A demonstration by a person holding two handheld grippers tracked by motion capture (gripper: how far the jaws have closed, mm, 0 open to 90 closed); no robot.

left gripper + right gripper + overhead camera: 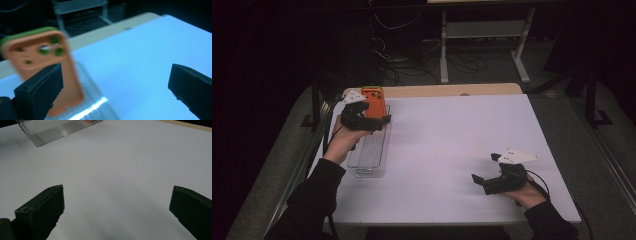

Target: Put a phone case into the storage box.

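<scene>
An orange phone case with a green rim stands upright at the far end of a clear ribbed rack on the left side of the white table. My left gripper hovers just in front of the case, jaws wide open and nothing pressed between them. In the left gripper view the case rises behind the left jaw, over the rack, and my left gripper gapes over bare table. Near the front right my right gripper is open and empty, also open in its own view.
A wooden strip runs along the table's far edge. Beyond it are desk legs and cables on a dark floor. The rack's near end shows at the top left of the right gripper view.
</scene>
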